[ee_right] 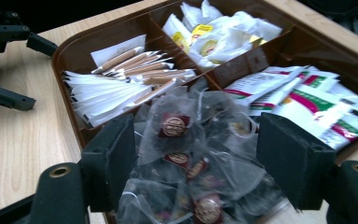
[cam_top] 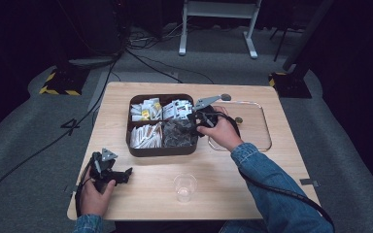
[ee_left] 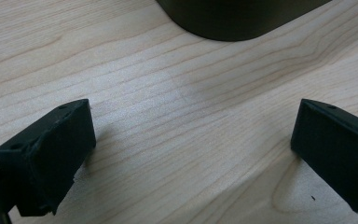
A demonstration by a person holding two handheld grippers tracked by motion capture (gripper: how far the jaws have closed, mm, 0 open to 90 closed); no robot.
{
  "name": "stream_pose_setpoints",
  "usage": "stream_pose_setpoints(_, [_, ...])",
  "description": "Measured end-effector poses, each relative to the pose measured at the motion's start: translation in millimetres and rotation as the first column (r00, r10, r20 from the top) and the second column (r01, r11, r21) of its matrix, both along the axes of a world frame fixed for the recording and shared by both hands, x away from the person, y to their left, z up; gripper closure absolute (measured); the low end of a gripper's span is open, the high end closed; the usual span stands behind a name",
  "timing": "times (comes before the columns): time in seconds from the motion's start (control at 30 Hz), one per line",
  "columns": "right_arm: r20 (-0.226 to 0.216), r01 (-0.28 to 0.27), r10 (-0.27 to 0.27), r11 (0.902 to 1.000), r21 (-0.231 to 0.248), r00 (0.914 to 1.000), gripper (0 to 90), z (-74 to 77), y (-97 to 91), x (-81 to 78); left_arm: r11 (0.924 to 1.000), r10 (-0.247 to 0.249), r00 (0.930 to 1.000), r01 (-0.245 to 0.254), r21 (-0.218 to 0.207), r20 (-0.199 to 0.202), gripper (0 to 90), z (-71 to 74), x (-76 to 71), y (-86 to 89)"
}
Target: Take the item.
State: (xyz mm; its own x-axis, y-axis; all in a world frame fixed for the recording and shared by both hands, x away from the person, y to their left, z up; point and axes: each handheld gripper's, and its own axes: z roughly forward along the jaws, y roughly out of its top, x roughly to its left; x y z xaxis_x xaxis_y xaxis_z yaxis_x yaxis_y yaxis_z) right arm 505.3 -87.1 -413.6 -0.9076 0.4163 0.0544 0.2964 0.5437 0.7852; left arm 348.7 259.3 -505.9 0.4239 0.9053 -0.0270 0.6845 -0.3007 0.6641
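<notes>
A brown four-compartment box (cam_top: 160,151) stands mid-table. My right gripper (cam_top: 194,124) hovers over its front right compartment, which is full of clear mesh tea bags (cam_top: 178,133). In the right gripper view its jaws are open (ee_right: 196,158), one on each side of the heap of tea bags (ee_right: 177,126), with nothing clamped. My left gripper (cam_top: 121,175) rests low over the table's front left, held by a hand. In the left gripper view it is open (ee_left: 191,149) above bare wood, with the box's corner (ee_left: 233,18) ahead.
Other compartments hold paper stick packets (ee_right: 121,79), white sachets (ee_right: 219,32) and red-and-green printed sachets (ee_right: 303,93). A clear plastic cup (cam_top: 184,187) stands near the front edge. A clear shallow tray (cam_top: 257,141) lies right of the box.
</notes>
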Motion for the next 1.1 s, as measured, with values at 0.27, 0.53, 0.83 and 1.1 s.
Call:
stream_pose_setpoints(0.27, [-0.014,0.0,0.0,1.0,-0.001,0.9999,33.5,-12.3,12.3,-0.4,1.0,0.0,1.0,0.0,0.002,0.001,0.2,0.0,0.1,0.1])
stream_pose_setpoints(0.53, [-0.041,-0.012,0.012,0.9999,-0.011,0.9991,39.6,-25.5,22.3,-1.0,1.0,-0.005,1.0,0.005,0.002,0.002,0.2,0.1,1.0,0.4])
stream_pose_setpoints(0.83, [-0.053,-0.027,0.025,0.9988,-0.041,0.9983,51.2,-37.9,33.8,-2.4,0.9999,-0.011,0.9999,0.011,0.002,0.002,0.2,0.0,2.1,0.6])
stream_pose_setpoints(1.1, [-0.05,-0.014,0.011,0.997,-0.076,0.9987,70.9,-38.7,35.3,-3.2,0.9999,-0.012,0.9999,0.012,0.002,0.002,0.2,0.0,2.1,0.6])
